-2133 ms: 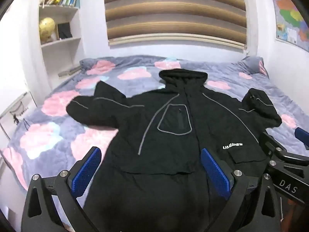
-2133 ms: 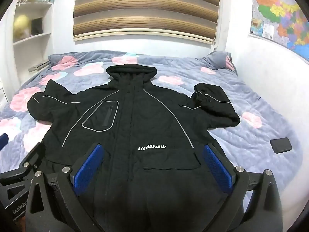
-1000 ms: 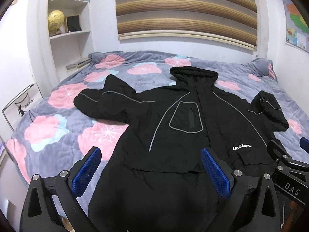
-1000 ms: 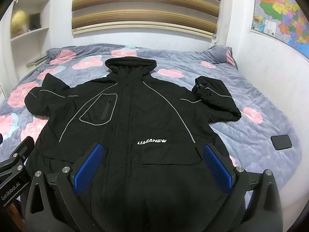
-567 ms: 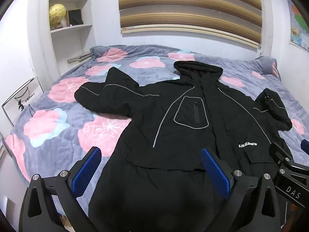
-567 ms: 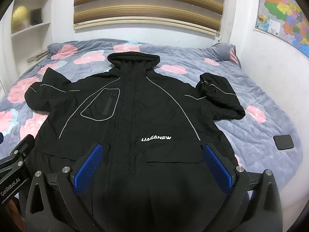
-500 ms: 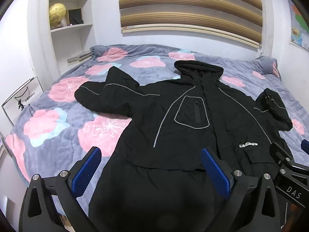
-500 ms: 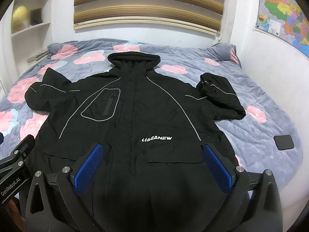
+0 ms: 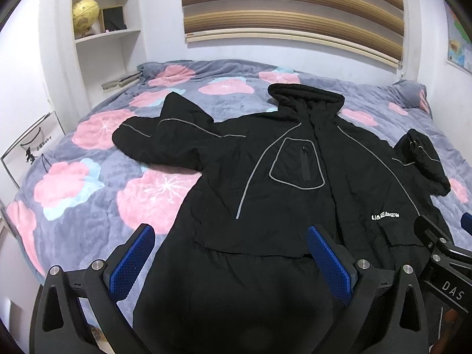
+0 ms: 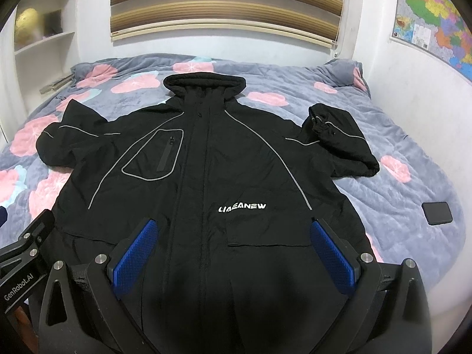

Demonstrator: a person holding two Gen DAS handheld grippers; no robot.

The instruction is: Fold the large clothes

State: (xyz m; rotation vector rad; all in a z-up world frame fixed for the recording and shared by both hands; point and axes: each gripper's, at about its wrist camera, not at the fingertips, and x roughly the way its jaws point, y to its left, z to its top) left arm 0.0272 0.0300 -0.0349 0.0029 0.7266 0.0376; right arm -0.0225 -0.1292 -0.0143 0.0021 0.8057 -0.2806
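With the black jacket [image 10: 206,183] spread front-up on the fleecy floral bedspread [image 9: 73,177], we hold the left gripper [image 9: 230,258] and right gripper [image 10: 233,250] above its hem, jaws apart and empty, and judge each crumpled, crinkly sleeve best pinched at the cuff.

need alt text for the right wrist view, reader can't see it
A black hooded jacket lies spread front-up on a bed with a grey, pink-flowered blanket, its sleeves bunched at either side. The right gripper hovers over the hem, blue-padded jaws open and empty. A dark phone rests on the blanket to the right.
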